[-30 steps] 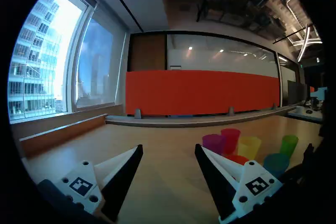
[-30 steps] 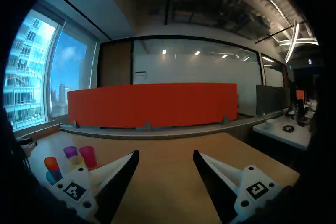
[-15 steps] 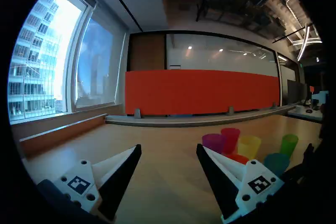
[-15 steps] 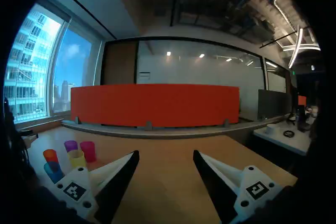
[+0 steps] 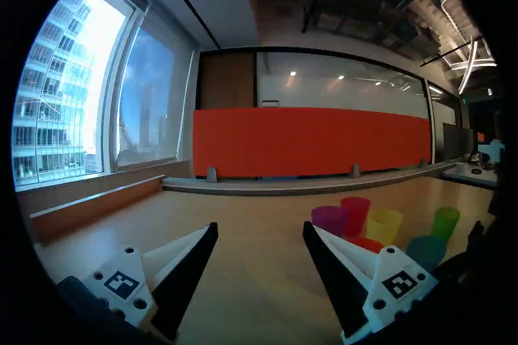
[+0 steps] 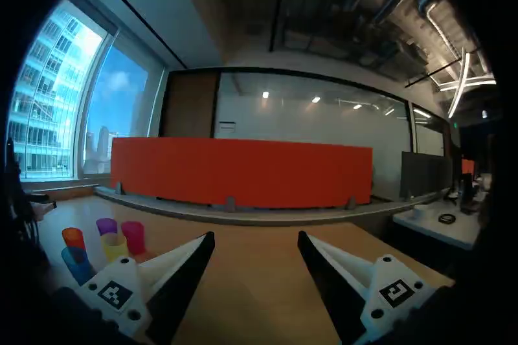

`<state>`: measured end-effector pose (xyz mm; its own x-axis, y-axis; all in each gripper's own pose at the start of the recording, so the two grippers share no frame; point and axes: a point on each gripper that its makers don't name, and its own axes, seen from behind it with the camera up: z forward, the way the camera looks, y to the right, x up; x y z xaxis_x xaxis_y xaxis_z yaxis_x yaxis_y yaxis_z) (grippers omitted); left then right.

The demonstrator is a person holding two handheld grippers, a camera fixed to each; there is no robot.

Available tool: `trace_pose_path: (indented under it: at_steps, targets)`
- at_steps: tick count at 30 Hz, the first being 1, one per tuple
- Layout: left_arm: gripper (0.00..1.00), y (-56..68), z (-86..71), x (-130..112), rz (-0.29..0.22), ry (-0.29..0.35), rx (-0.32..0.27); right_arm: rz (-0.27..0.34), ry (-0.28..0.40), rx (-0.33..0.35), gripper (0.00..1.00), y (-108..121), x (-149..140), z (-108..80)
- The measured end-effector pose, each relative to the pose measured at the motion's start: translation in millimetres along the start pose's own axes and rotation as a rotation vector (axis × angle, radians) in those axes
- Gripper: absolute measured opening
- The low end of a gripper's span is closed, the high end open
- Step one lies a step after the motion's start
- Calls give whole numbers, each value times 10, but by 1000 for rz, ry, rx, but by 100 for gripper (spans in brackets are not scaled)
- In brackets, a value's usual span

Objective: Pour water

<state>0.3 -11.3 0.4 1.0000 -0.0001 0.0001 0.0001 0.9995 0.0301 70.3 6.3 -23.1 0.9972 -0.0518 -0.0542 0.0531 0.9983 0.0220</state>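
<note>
Several translucent plastic cups stand grouped on the wooden table. In the left gripper view I see a purple cup [image 5: 329, 219], a pink cup [image 5: 355, 210], a yellow cup [image 5: 384, 225], a green cup [image 5: 445, 222], a blue cup [image 5: 425, 252] and an orange cup [image 5: 366, 244] partly behind my right finger. My left gripper [image 5: 259, 232] is open and empty, left of the cups. In the right gripper view the same cluster sits far left: orange cup [image 6: 74, 239], purple cup [image 6: 107, 226], pink cup [image 6: 135, 236], yellow cup [image 6: 114, 245], blue cup [image 6: 77, 263]. My right gripper [image 6: 254, 239] is open and empty, to their right.
The wooden table [image 5: 259, 215] runs back to a red divider panel [image 5: 311, 141] with a grey rail at its foot. Tall windows [image 5: 65, 99] line the left side. A white desk [image 6: 440, 222] with small items stands to the right of the table.
The right gripper view has tilted upward and turned slightly, so the cups sit lower left. The left gripper has hardly moved.
</note>
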Motion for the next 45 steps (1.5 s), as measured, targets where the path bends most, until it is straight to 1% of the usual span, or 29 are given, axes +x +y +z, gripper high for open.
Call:
trace_pose_path:
  at_steps: [6,12,19,30,45]
  targets:
    - [97,0,5,6,1,0,0,2,16,-15,99,-13,-62,110]
    - [97,5,6,5,1,0,0,7,13,-7,99,-91,-261,179]
    - [97,3,7,4,1,0,0,19,-2,1,99,-151,-457,203]
    - [97,4,7,7,1,0,0,40,-30,-29,99,-54,-645,196]
    - [97,7,8,4,1,0,0,48,-52,-40,99,-70,-716,209]
